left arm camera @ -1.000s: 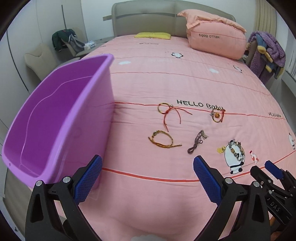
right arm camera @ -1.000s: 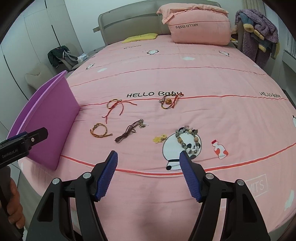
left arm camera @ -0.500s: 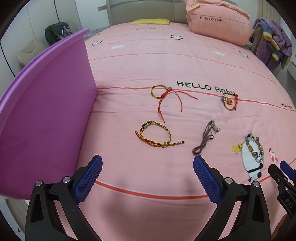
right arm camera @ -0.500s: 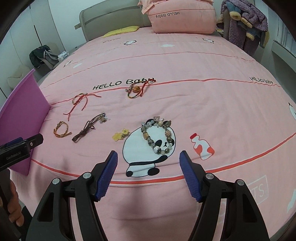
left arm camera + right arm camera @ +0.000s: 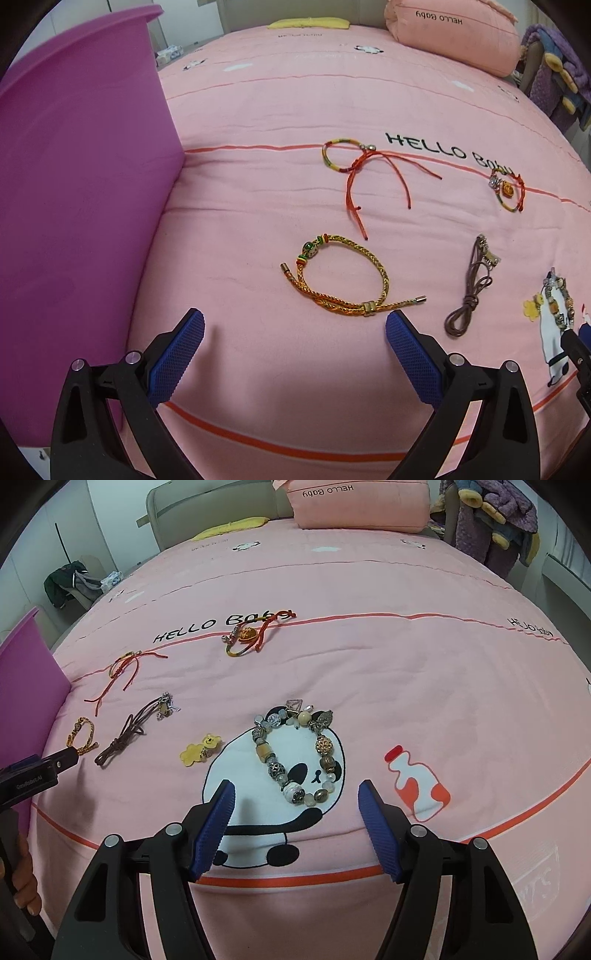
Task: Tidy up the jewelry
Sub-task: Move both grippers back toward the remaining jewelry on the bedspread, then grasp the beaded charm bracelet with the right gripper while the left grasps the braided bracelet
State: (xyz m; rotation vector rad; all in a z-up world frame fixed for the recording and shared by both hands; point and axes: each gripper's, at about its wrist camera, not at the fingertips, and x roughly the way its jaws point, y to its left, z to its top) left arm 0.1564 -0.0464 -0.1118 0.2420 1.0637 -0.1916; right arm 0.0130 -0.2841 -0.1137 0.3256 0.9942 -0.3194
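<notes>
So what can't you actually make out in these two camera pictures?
- Inside of the purple plastic bin: left view shows only its outer wall, so any contents are hidden.
- Chunky beaded bracelet: left view, its lower end is hidden behind the right tool's tip.
- Gold braided cord bracelet: right view, too small for detail, partly covered by the left tool's tip.
- Small charm on the brown leather cord: right view, too small to identify.

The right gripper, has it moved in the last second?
Yes. The right gripper has come forward toward the beaded bracelet, which lies unmoved on the printed panda.
</notes>
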